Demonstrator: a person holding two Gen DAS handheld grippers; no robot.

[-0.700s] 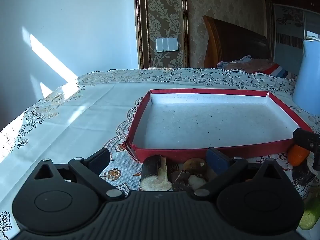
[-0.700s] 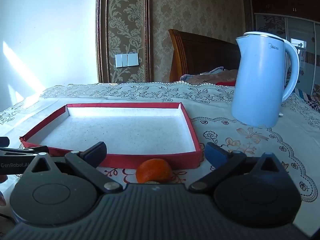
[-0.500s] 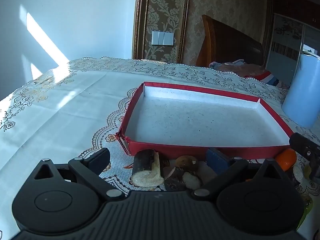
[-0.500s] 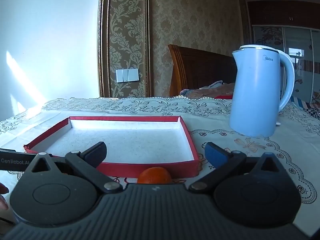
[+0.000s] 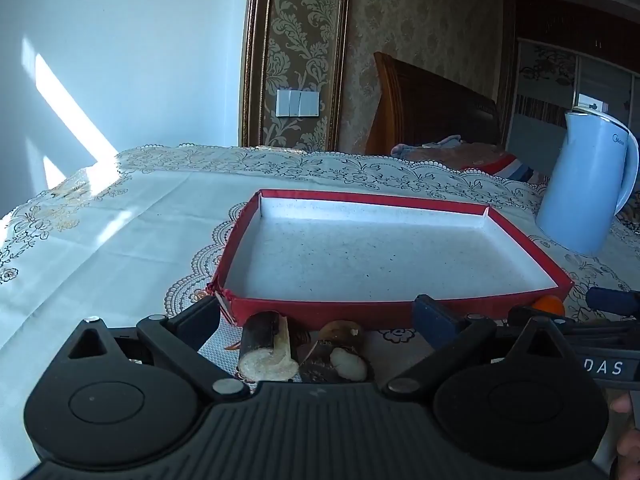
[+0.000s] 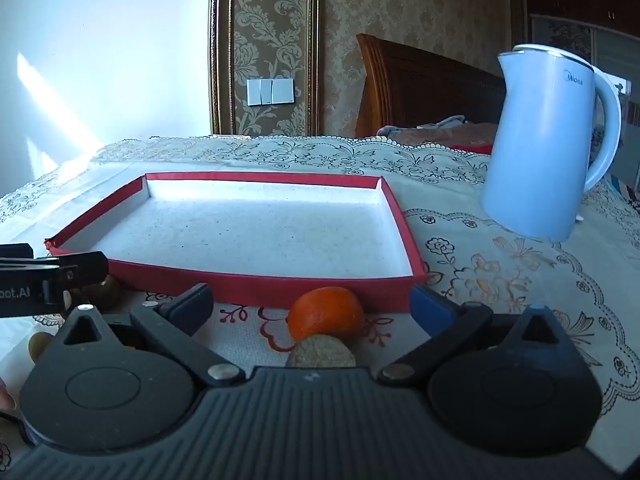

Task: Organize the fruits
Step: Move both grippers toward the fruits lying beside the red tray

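the small round orange mandarin sits on the lace-cloth tabletop just in front of the empty shallow red-rimmed tray, right between the wide-open right tongs. looks like the pick-up step, so next they'd need to close on it. left tongs are gaping wide too, over some brownish cut fruit pieces.

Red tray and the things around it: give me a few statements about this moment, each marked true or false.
1. The red tray holds no fruit. True.
2. The orange lies inside the tray. False: it sits on the tablecloth, in front of the tray's near wall.
3. The right gripper is open. True.
4. The kettle lies on its side. False: it stands upright, right of the tray.
5. The left gripper is shut on a fruit. False: it is open.
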